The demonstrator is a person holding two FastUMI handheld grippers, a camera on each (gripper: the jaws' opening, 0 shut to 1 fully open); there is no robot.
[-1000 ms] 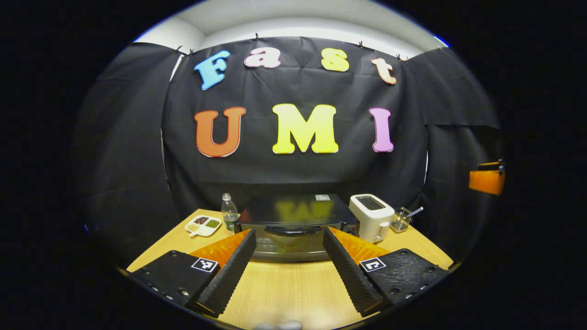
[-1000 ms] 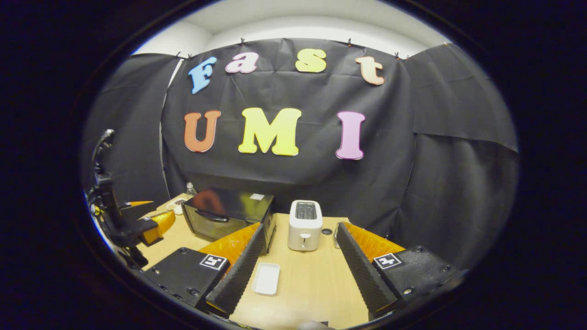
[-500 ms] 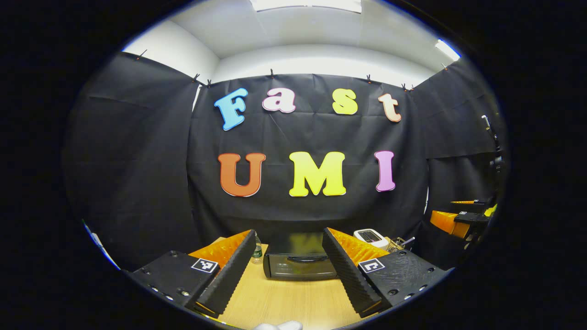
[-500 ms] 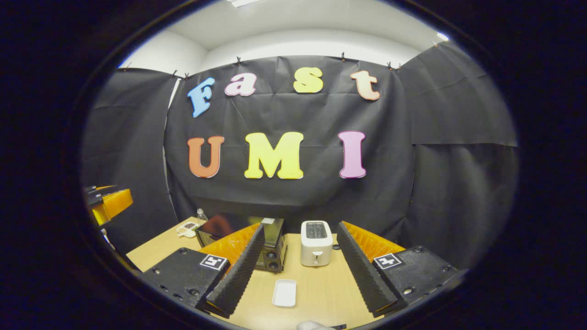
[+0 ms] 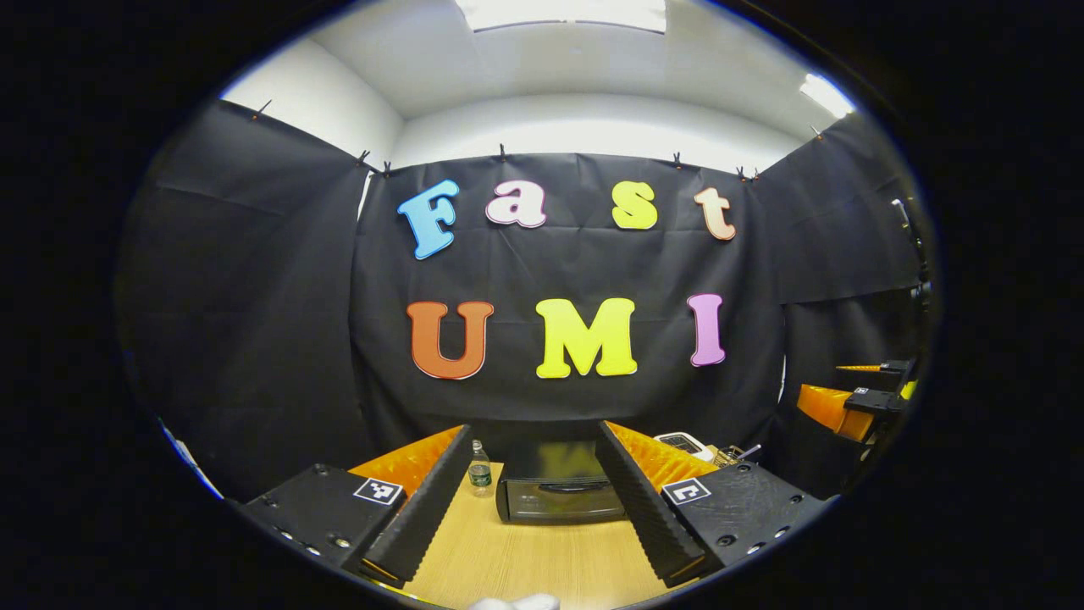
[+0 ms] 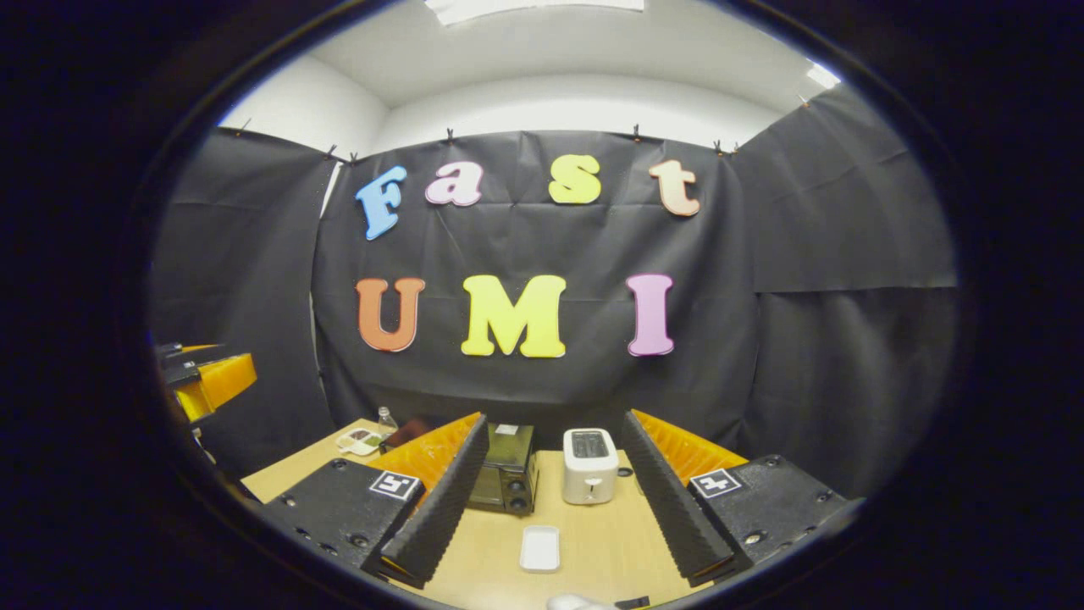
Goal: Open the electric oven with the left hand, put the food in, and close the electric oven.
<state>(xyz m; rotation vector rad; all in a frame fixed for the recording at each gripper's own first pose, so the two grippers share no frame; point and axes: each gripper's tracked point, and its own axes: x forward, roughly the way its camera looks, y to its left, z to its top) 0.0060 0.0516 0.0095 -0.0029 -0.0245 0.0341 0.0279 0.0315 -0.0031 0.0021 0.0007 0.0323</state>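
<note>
The black electric oven (image 5: 559,498) stands at the back of the wooden table (image 5: 525,559), door shut, handle across its top edge. My left gripper (image 5: 533,430) is open, held back from the oven, which shows between its fingers. In the right gripper view the oven (image 6: 508,476) sits left of centre. My right gripper (image 6: 555,419) is open and holds nothing. A small white rectangular dish (image 6: 540,548) lies on the table below it. A divided white plate with food (image 6: 360,439) sits at the far left, beside the oven.
A white toaster (image 6: 590,466) stands right of the oven, with a water bottle (image 5: 480,468) on the oven's left. The other gripper shows at the right edge (image 5: 851,405) of the left gripper view and the left edge (image 6: 207,381) of the right gripper view.
Both grippers have drawn back and tilted up from the table. The oven and toaster now look smaller and lower in both views. Both stay open.
</note>
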